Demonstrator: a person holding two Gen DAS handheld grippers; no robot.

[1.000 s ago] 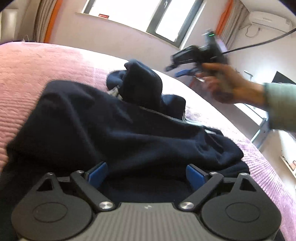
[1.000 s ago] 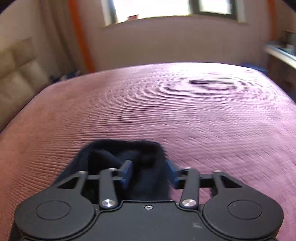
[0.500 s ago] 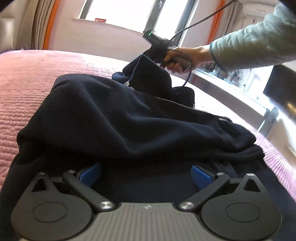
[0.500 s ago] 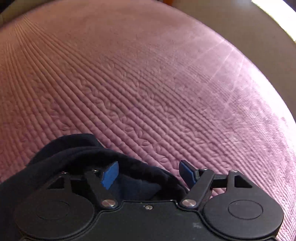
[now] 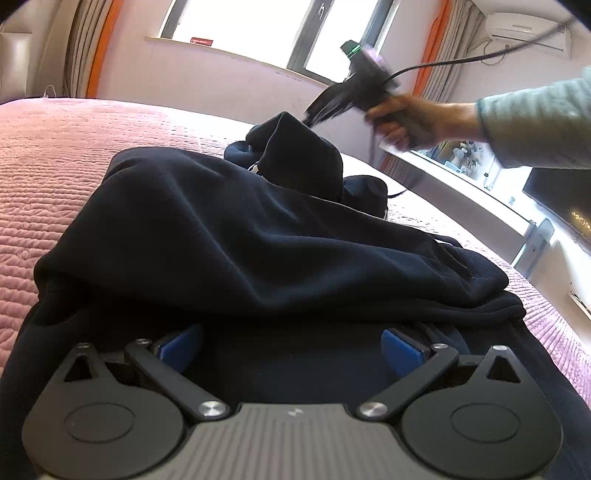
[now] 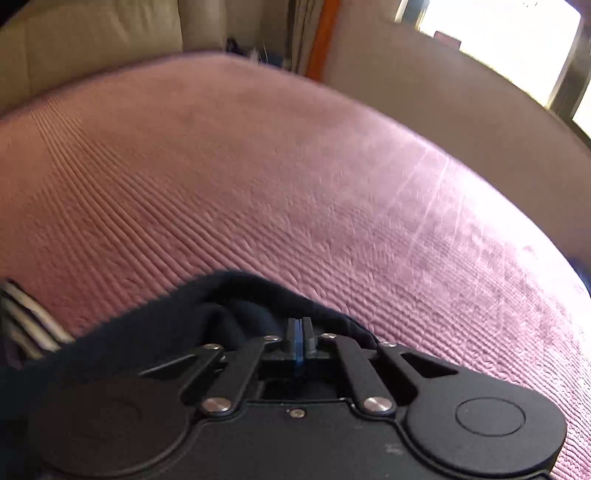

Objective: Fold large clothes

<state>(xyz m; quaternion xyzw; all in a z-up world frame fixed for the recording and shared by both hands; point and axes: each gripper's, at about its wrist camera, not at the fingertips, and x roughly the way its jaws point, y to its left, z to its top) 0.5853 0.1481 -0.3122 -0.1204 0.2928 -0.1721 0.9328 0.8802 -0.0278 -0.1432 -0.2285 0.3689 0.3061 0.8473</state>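
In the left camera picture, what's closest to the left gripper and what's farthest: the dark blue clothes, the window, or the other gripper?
1. dark blue clothes: right in front of the left gripper, between its open fingers.
2. right gripper: beyond the pile, upper right, in a hand.
3. window: on the back wall, past the pink bed.

No writing can be read in either view. A small red sign [image 5: 202, 41] sits on the window ledge [image 5: 236, 55] in the left wrist view, but its lettering is too small to make out. A small pale mark on the left gripper's body [image 5: 296, 412] cannot be made out as a letter.
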